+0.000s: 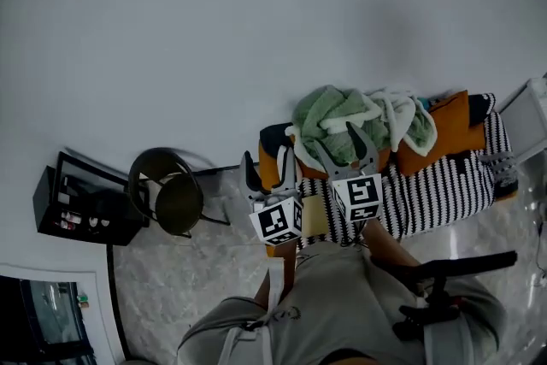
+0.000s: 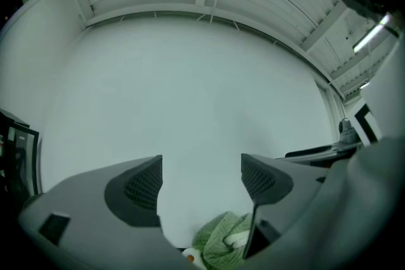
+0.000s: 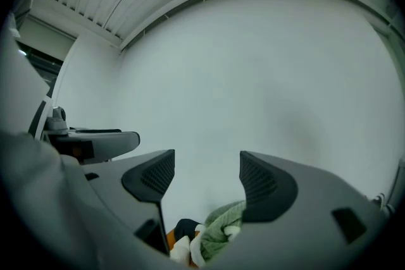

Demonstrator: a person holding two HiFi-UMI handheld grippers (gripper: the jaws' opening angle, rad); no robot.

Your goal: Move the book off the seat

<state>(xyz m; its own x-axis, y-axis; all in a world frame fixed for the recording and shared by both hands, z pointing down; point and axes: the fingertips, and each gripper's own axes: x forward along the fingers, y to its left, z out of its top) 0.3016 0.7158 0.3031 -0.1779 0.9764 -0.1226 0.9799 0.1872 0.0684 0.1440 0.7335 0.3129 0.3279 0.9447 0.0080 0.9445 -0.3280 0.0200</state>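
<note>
Head view, steeply downward: plain white wall across the upper half, marble-pattern floor below, open between one round-seated black chair at left and the left end of the sofa. One sofa, seat under a black-and-white striped cover, back edge against the wall, near edge toward the person's grey-clothed torso. On the seat: one heap of green-and-white blanket and two orange cushions, one at the left end, one toward the right. Book taken to be the pale yellow flat piece on the near left part of the seat, seen only as a strip between the two marker cubes, left and right; not gripped. Left gripper: jaws wide apart, nothing between the pads, white wall ahead, blanket below. Right gripper: jaws likewise spread and empty, aimed at the same wall over the blanket, just beside its partner. One black cabinet at far left, well apart from the sofa, small items inside, labels too small to read. Only print clear enough to make out: black-and-white square patterns on the cubes.
</note>
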